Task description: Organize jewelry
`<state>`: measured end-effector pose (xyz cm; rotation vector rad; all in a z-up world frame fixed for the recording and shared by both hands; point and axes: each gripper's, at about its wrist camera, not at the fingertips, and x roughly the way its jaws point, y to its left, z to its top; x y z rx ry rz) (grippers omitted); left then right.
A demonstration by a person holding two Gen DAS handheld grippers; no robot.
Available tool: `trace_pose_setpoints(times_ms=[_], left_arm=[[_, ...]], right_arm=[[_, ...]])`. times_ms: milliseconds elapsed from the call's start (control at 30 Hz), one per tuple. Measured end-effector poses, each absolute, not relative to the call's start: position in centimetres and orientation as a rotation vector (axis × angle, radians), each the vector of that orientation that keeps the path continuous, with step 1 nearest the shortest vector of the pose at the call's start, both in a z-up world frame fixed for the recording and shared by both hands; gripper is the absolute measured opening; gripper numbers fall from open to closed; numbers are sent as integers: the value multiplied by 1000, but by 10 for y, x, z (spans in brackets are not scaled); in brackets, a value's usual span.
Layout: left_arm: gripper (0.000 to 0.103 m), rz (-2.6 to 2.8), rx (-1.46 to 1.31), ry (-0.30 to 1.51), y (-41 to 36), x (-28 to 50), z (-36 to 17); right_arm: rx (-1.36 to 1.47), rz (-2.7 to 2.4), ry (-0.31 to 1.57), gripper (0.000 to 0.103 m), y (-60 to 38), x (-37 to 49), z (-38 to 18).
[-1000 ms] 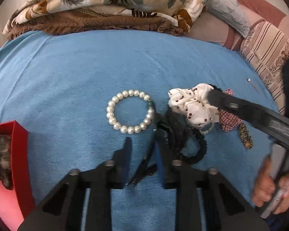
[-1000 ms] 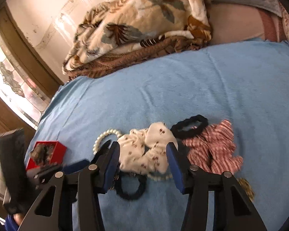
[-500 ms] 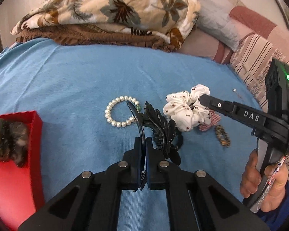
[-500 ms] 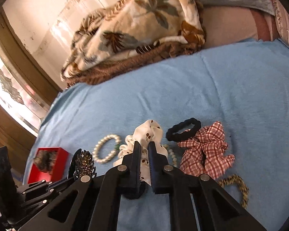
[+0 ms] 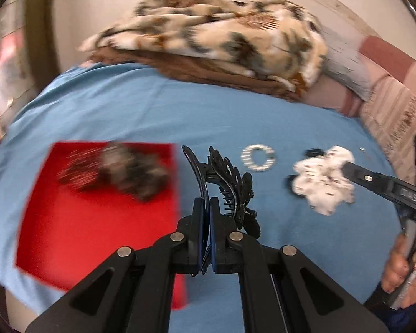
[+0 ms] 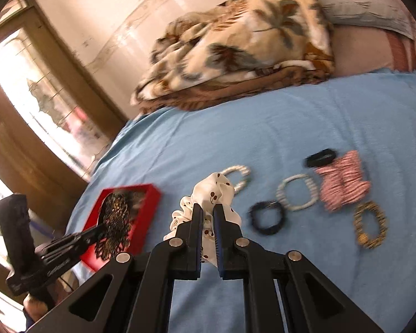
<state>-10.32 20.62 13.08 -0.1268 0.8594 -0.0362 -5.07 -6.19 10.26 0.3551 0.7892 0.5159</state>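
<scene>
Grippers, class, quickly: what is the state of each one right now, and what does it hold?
Left gripper: closed on the black hair claw clip.
Right gripper: closed on the white cherry-print scrunchie.

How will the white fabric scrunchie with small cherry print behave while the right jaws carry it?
The white cherry-print fabric scrunchie will probably stay floppy: its folds bulge and droop around the right gripper. It seems light, since gathered cloth alone fills it. Slipping looks unlikely, because the jaws pinch bunched fabric.
</scene>
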Motion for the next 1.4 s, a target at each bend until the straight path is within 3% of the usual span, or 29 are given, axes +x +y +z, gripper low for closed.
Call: trace_pose_setpoints(times_ms=[367, 633, 1067, 1133, 1200, 1267, 1333, 1400], left_arm=[[4, 310, -175, 910, 326, -134, 104], [4, 361, -214, 922, 361, -136, 83], [6, 341, -268, 895, 368, -141, 78], [15, 329, -262, 878, 364, -144, 80], [50, 329, -261, 853, 362, -146, 85], [63, 330, -272, 808, 363, -150, 91], [64, 320, -293, 770, 364, -155, 96], [64, 317, -312, 750, 366, -156, 98]], right_arm=[[255, 759, 872, 9, 83, -77, 106], [99, 782, 941, 9, 161, -80, 69], [16, 773, 1008, 11, 182, -91, 37], [6, 760, 996, 12, 180, -94, 38], [-1, 750, 981, 15, 179, -96, 41], [-1, 745, 959, 30, 177, -99, 46], [3, 750, 933, 38, 173, -103, 52], [-4, 752, 915, 40, 171, -107, 56]])
